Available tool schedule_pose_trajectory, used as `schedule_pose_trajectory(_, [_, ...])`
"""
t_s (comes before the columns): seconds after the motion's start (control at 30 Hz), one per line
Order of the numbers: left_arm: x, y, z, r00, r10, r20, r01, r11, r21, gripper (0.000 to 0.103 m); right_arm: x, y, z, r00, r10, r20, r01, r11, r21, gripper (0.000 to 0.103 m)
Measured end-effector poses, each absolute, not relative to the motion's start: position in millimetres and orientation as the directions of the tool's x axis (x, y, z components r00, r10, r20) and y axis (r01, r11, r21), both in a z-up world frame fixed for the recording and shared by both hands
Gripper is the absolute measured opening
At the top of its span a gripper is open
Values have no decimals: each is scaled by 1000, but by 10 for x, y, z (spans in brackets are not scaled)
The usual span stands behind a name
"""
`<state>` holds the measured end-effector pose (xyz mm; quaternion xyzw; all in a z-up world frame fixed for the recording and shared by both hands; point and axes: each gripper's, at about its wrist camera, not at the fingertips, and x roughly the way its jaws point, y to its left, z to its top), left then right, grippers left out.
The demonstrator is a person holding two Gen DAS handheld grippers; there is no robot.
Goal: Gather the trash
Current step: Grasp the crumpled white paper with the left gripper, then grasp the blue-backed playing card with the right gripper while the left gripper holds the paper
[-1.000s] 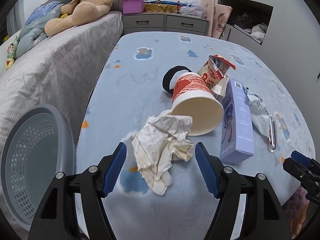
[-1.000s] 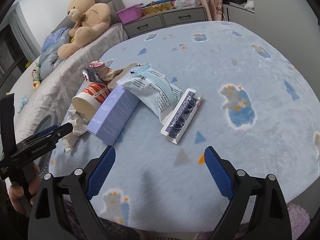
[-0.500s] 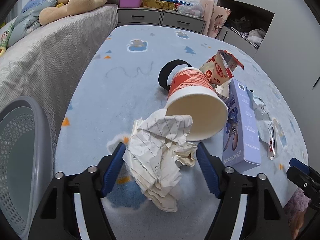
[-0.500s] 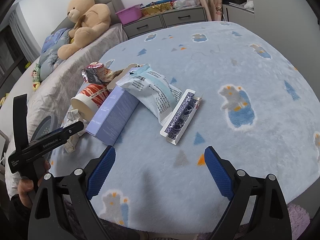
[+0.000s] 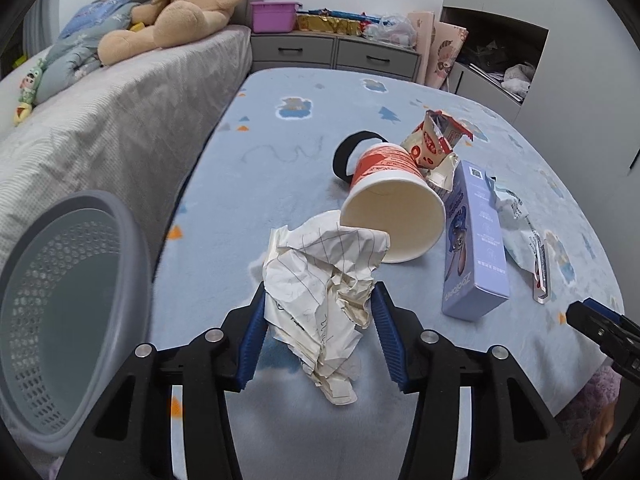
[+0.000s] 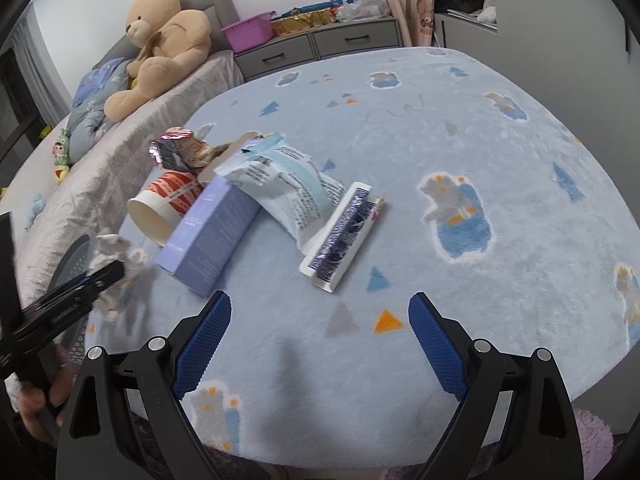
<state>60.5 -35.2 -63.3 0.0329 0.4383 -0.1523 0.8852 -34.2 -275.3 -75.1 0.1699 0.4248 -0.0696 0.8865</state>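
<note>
My left gripper (image 5: 320, 328) is shut on a crumpled sheet of lined paper (image 5: 324, 280), which hangs between the blue pads just above the blanket; it also shows in the right wrist view (image 6: 112, 264). A grey mesh trash basket (image 5: 60, 304) stands low at the left. More trash lies ahead: a red paper cup (image 5: 394, 216) on its side, a purple box (image 5: 476, 248), a red snack wrapper (image 5: 436, 142), a white plastic bag (image 6: 288, 184) and a card pack (image 6: 344, 232). My right gripper (image 6: 320, 340) is open and empty over the blanket's front edge.
A black band (image 5: 348, 156) lies behind the cup. The light blue blanket (image 6: 460, 128) covers the bed. A grey sofa with a teddy bear (image 5: 180, 4) runs along the left. Grey drawers (image 5: 332, 52) stand at the back.
My left gripper moved forward around the crumpled paper, closed on it and lifted it slightly. The right gripper has stayed in place, open.
</note>
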Motion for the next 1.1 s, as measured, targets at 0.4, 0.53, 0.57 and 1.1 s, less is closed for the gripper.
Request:
schedule_pose_trajectory(0.4, [356, -363, -422, 615, -234, -753, 304, 952, -48, 49, -49, -2794, -945, 559, -138, -817, 362, 928, 91, 89])
schedule_pose_trajectory(0.53, [323, -390, -413, 607, -250, -754, 317, 947, -59, 49, -30, -2841, -967, 538, -184, -823, 388, 920, 48, 89])
schedule_pose_trajectory(0.57, [320, -397, -416, 606, -253, -754, 319, 946, -61, 49, -47, -2864, -966, 536, -193, -822, 397, 917, 43, 89])
schedule_pose_trajectory(1.1, [254, -458, -396, 599, -259, -758, 335, 941, -57, 50, -131, -3040, -824, 562, -163, -811, 389, 917, 86, 89])
